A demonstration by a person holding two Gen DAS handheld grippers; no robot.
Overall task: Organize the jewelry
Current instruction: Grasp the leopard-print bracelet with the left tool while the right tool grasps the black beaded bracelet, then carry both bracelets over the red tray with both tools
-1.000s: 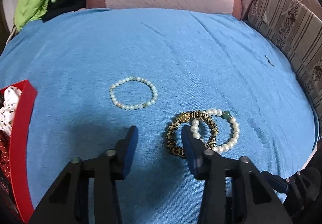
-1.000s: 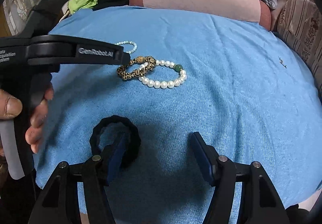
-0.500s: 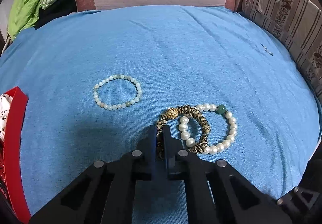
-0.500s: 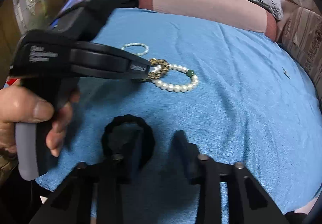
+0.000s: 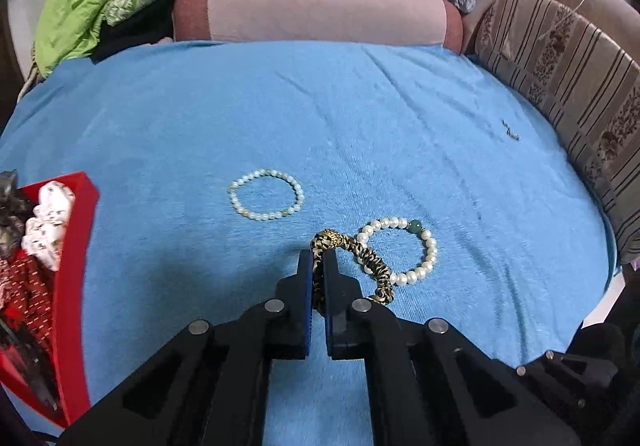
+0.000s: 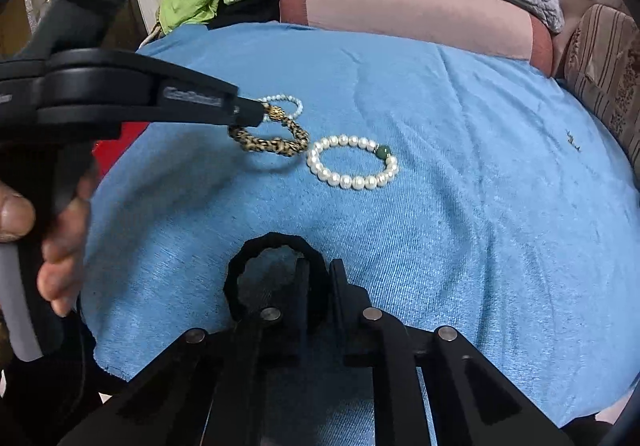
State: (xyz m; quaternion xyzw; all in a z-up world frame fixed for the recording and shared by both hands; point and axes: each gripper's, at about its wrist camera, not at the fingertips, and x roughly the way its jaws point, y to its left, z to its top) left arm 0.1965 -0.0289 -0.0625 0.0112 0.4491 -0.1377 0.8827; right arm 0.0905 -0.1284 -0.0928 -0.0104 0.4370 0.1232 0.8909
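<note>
Soft, even daylight fills both my views, brightest at the far top edge, with no hard glare. My claws throw faint, diffuse shadows onto the blue cloth (image 5: 400,133) just in front of them. The fisheye bends everything: the cloth bulges into a dome and the corners go black. My left hand (image 6: 36,230) at the right view's edge is smeared and out of focus; the middle stays sharp.
</note>
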